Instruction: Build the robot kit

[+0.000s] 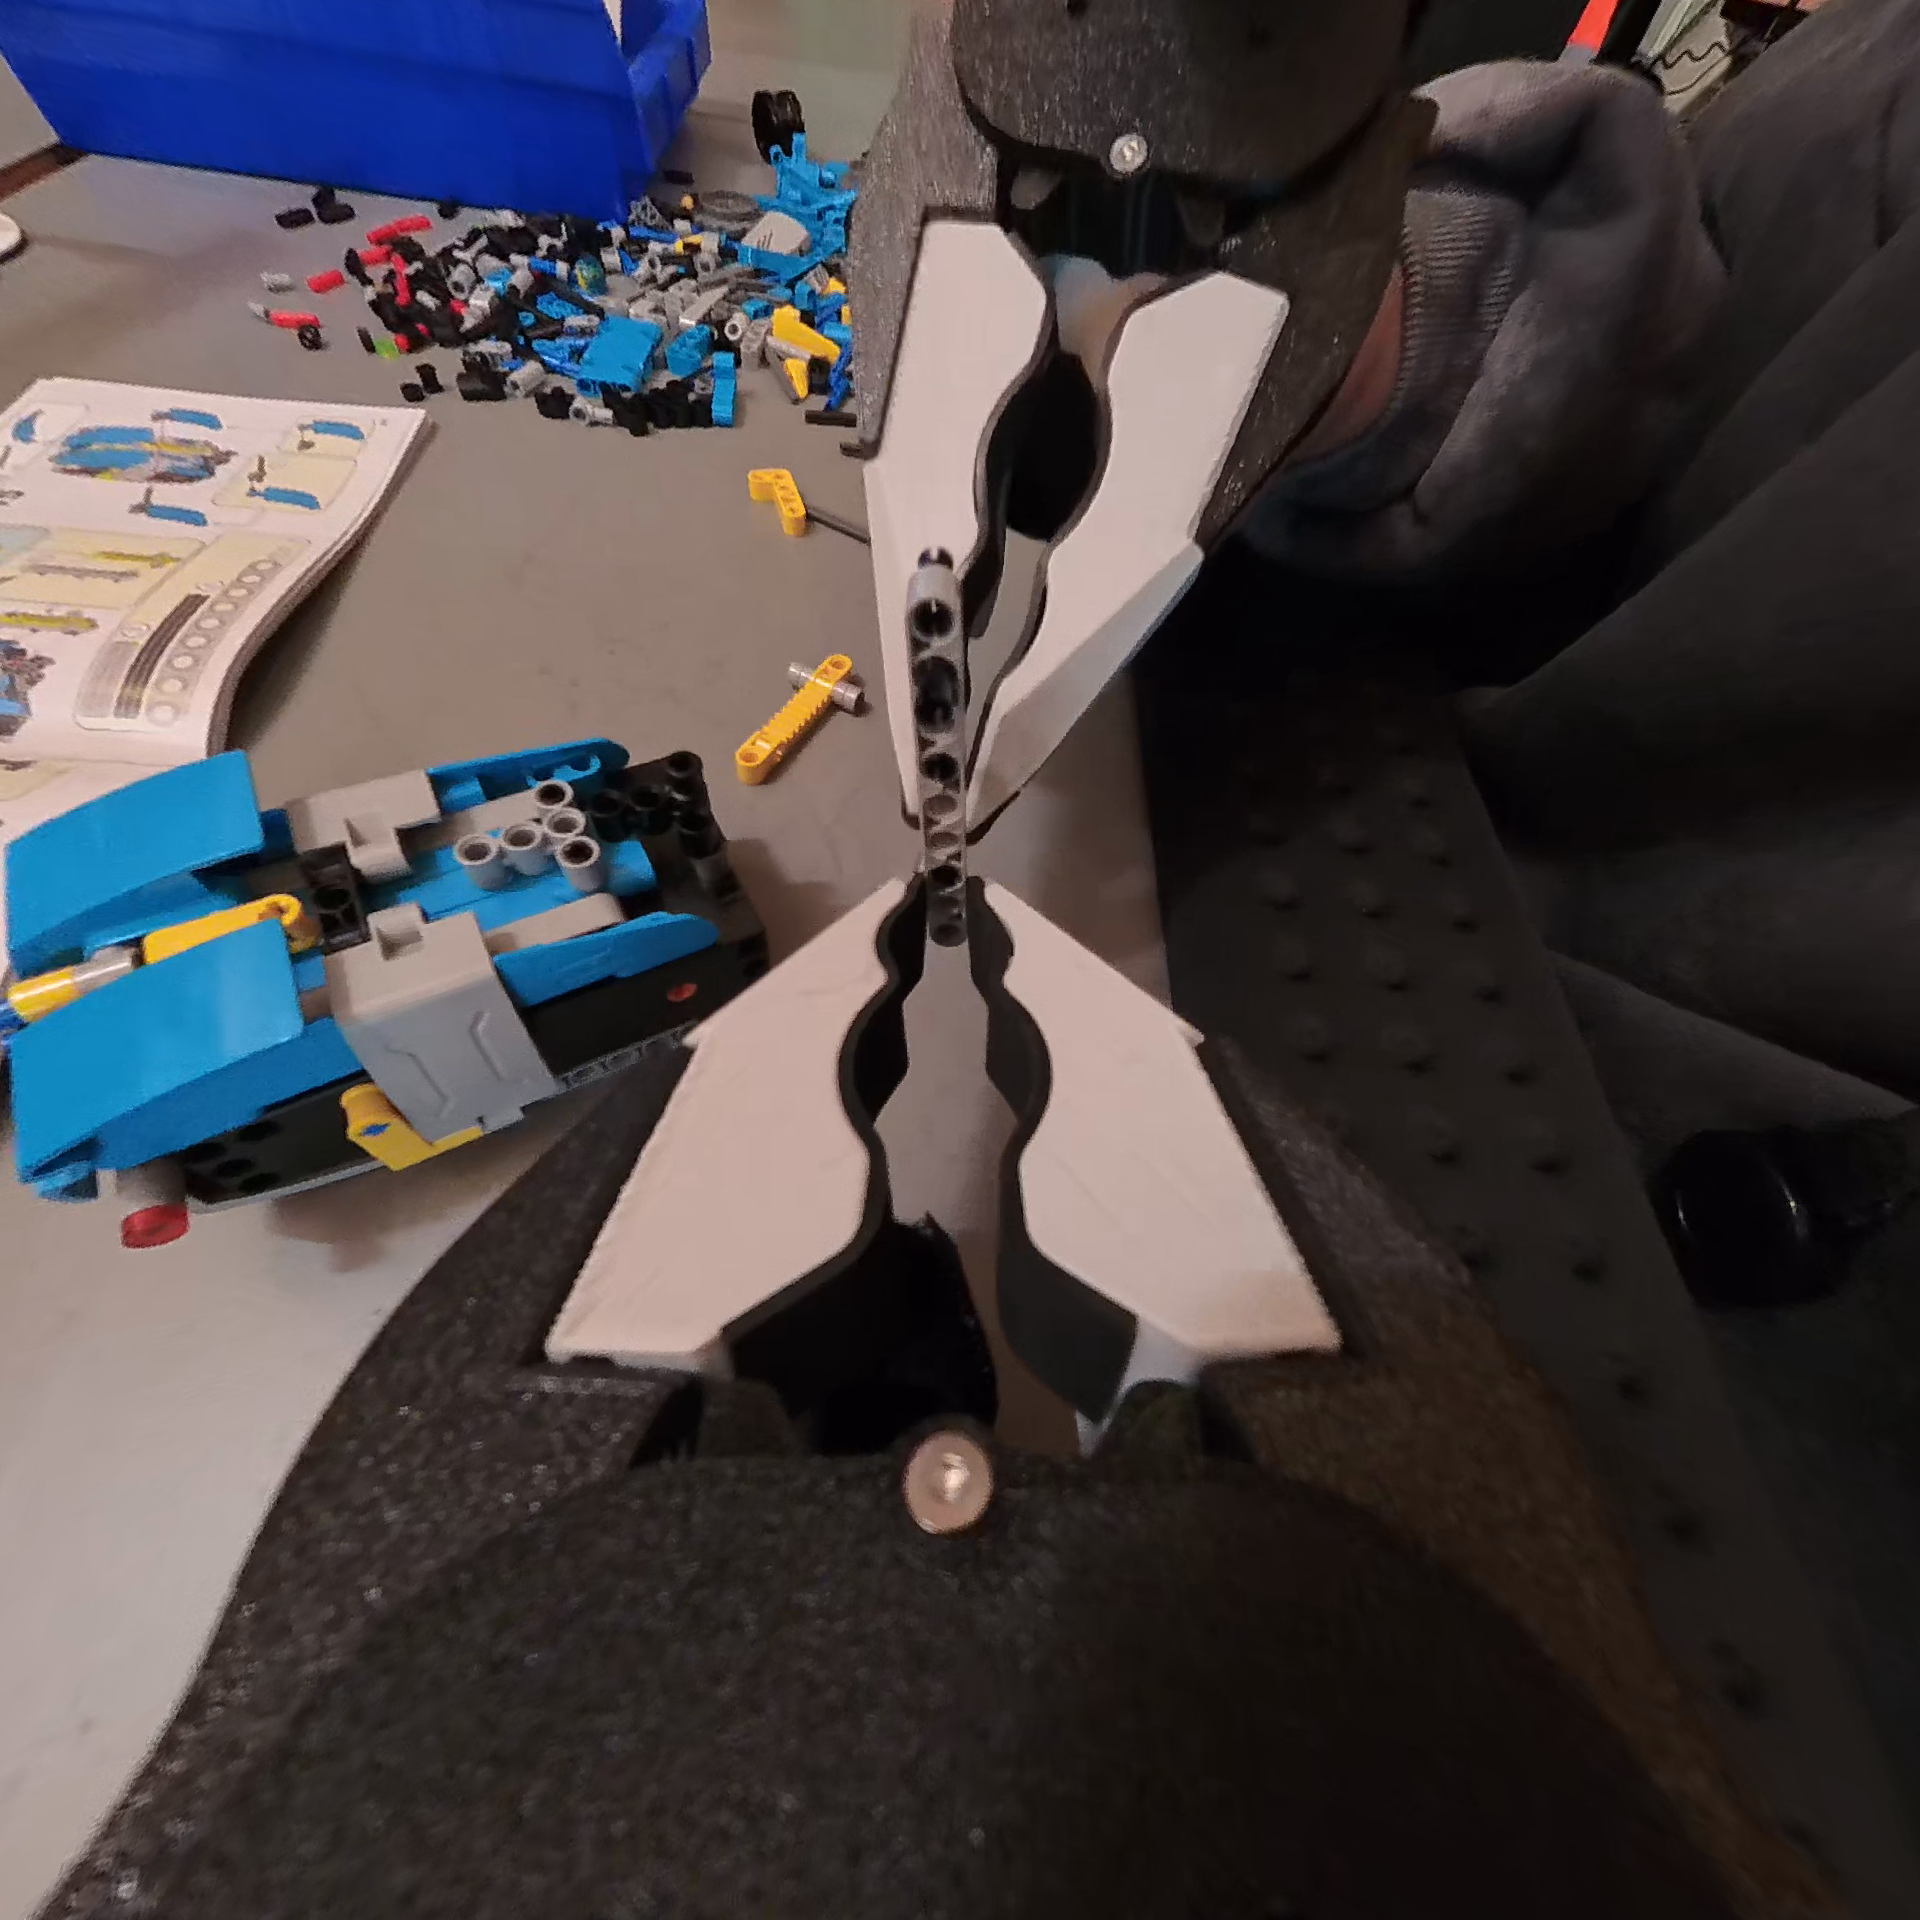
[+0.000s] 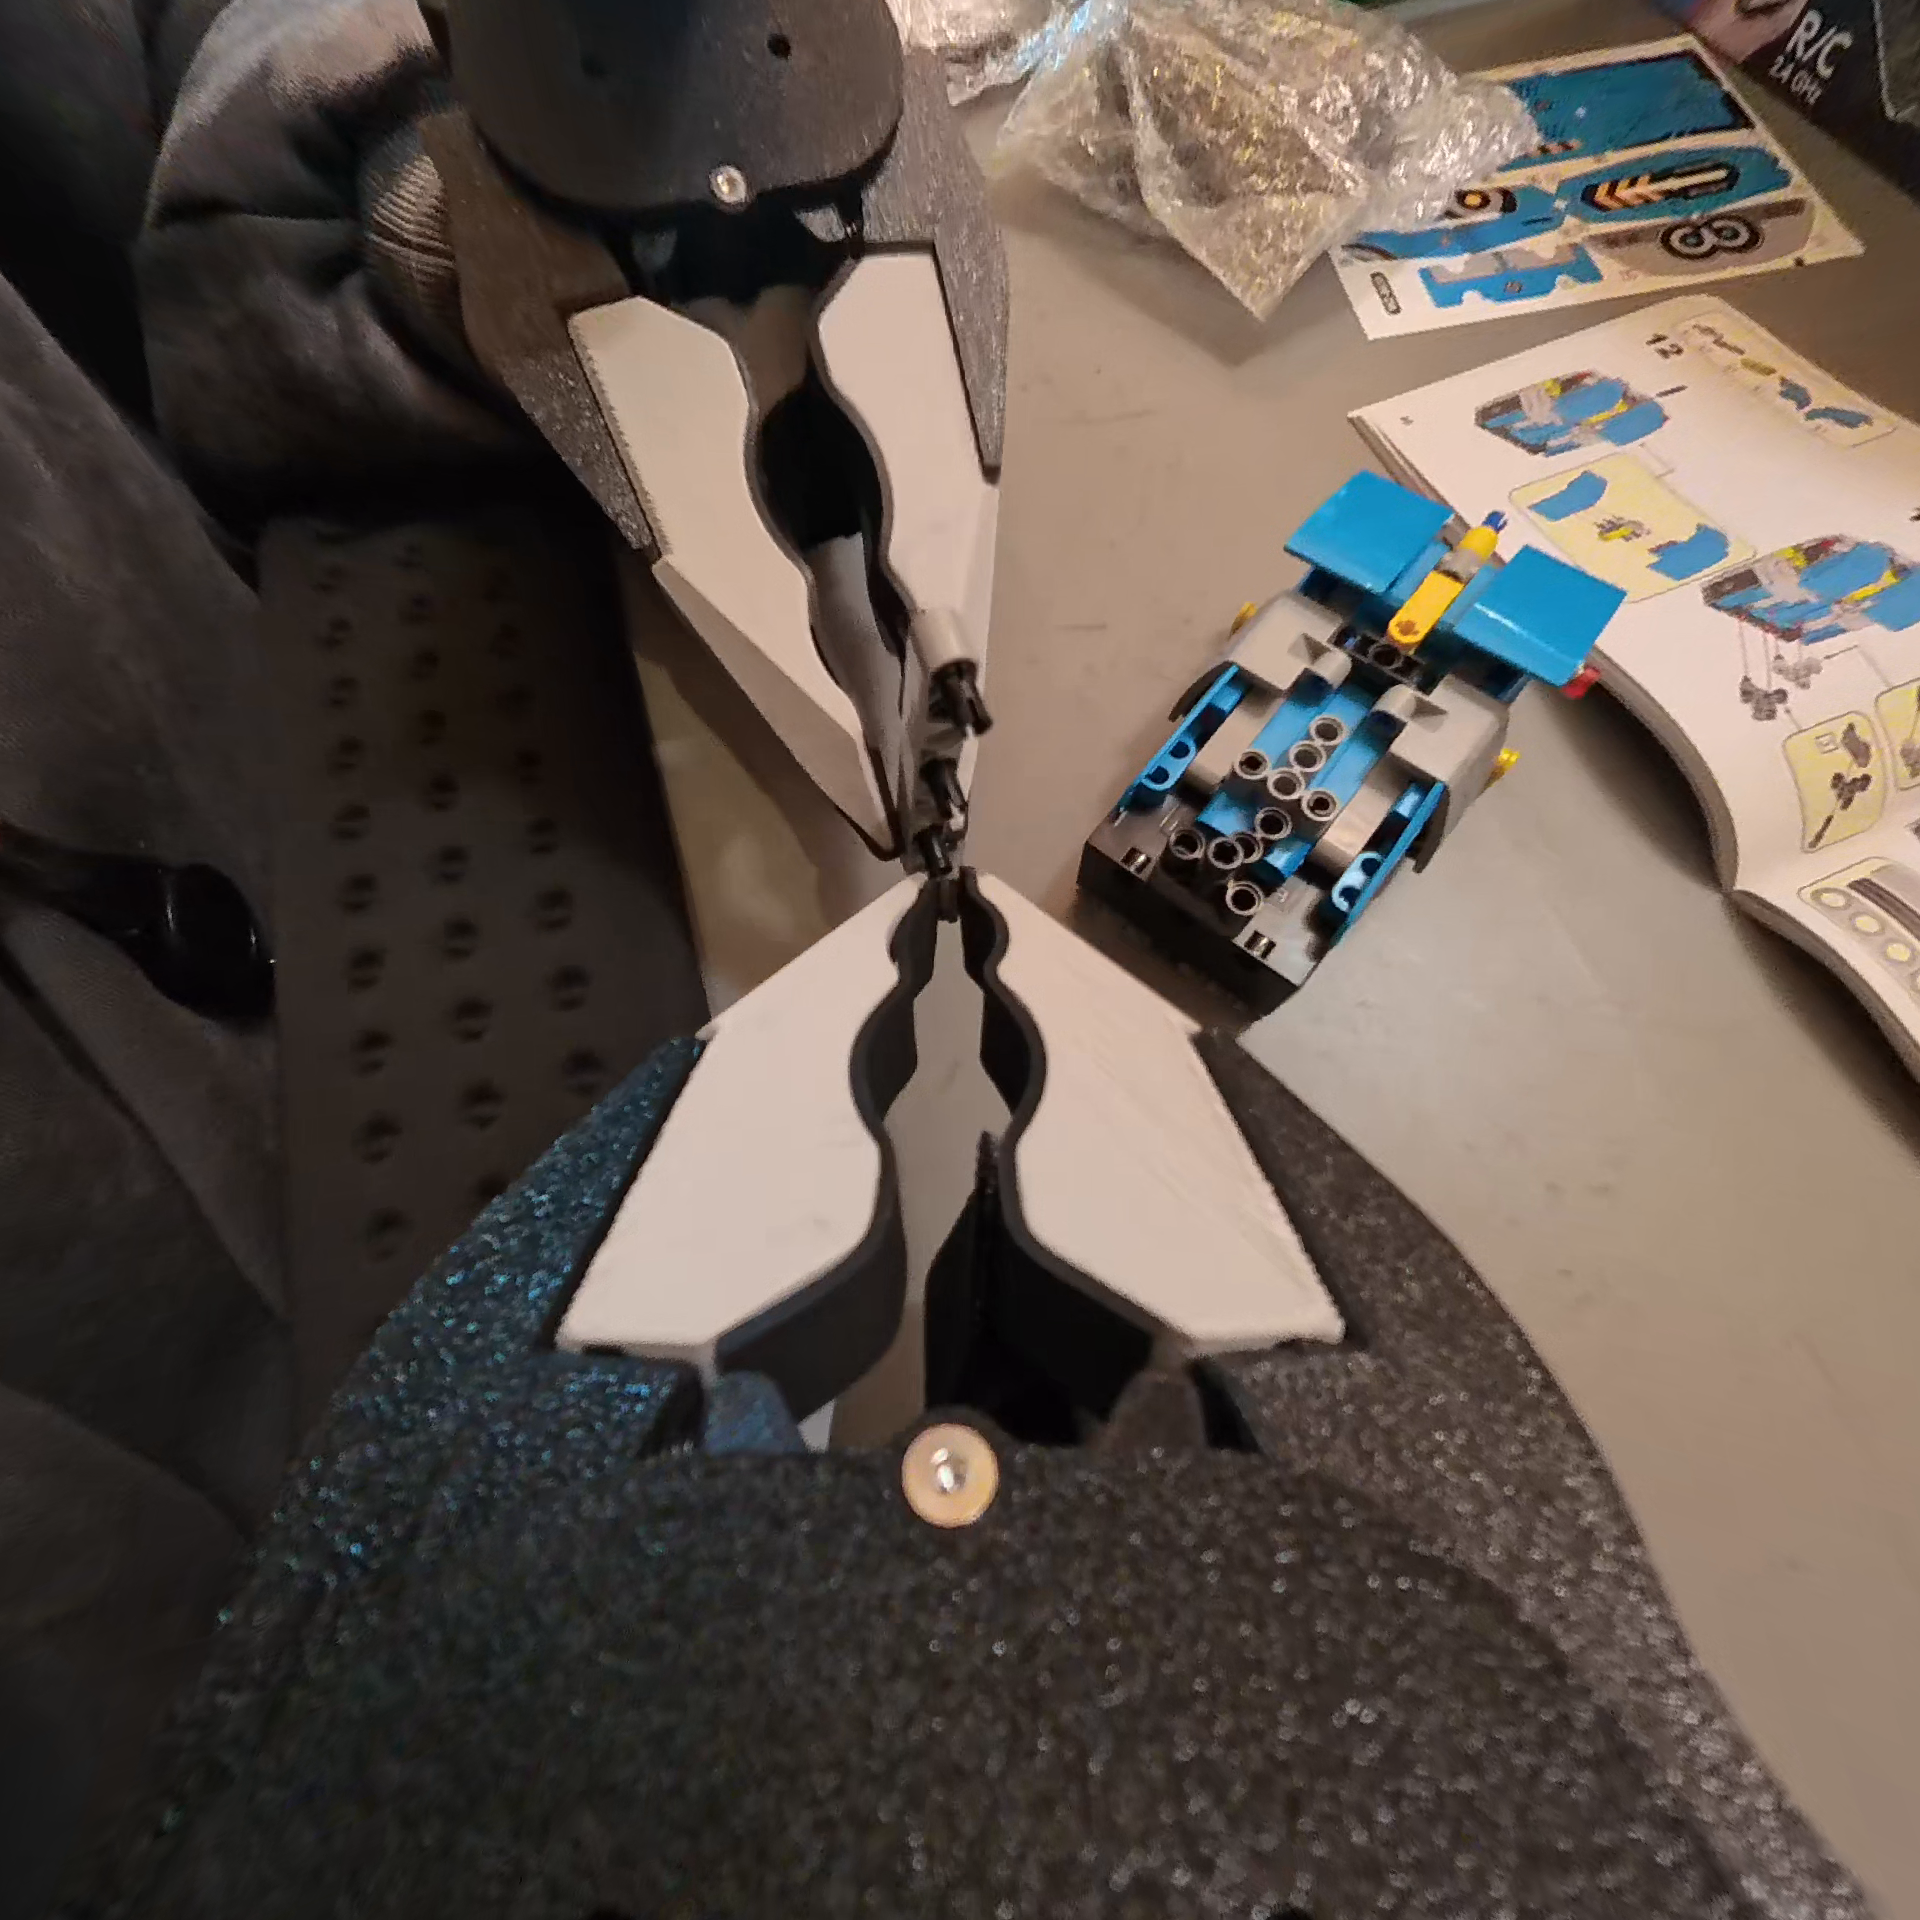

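Note:
My left gripper (image 1: 945, 902) and right gripper (image 2: 945, 896) meet tip to tip above the grey table's (image 1: 582, 613) near edge. A slim grey beam (image 1: 935, 727) with a row of holes and black pins (image 2: 948, 717) spans between them. The left gripper is shut on the beam's lower end. The right gripper (image 1: 951, 821) is shut on the same beam from the opposite side, its tips on a black pin end. The left gripper also shows in the right wrist view (image 2: 914, 831). A partly built blue, grey and black toy car (image 1: 364, 966) (image 2: 1340, 748) lies on the table beside them.
An open instruction booklet (image 1: 177, 551) (image 2: 1714, 582) lies beyond the car. A pile of loose parts (image 1: 623, 312) sits before a blue bin (image 1: 364, 83). Yellow pieces (image 1: 795, 717) lie nearby. Plastic bags (image 2: 1226, 135) and a sticker sheet (image 2: 1600, 197) lie farther back. A person's dark clothing (image 1: 1558, 935) borders the table. My left and right fingertips are right by each other.

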Tool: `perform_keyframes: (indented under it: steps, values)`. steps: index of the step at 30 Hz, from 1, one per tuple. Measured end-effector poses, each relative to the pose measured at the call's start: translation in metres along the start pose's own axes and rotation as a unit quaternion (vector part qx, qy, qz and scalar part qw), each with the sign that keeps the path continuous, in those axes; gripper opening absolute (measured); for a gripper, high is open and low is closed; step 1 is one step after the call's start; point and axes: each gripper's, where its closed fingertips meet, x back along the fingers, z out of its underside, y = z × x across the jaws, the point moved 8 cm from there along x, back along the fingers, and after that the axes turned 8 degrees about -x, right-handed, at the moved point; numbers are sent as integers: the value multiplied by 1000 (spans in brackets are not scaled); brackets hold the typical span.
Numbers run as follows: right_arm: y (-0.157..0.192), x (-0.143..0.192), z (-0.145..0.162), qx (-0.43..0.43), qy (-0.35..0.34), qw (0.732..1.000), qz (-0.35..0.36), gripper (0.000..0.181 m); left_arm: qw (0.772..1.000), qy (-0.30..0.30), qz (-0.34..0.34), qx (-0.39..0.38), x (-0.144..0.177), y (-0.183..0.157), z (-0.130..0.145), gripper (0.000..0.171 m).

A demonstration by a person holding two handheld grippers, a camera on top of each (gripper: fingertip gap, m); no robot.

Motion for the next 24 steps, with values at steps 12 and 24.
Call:
perform_keyframes:
  steps: [12,24]
  values:
    - [-23,28,10,32,126,990,60,3,999,-21,5,28,5,5,-1,7]
    - [-86,127,68,-108,528,823,179,4,995,-91,-5,44,31,14,-8,7]
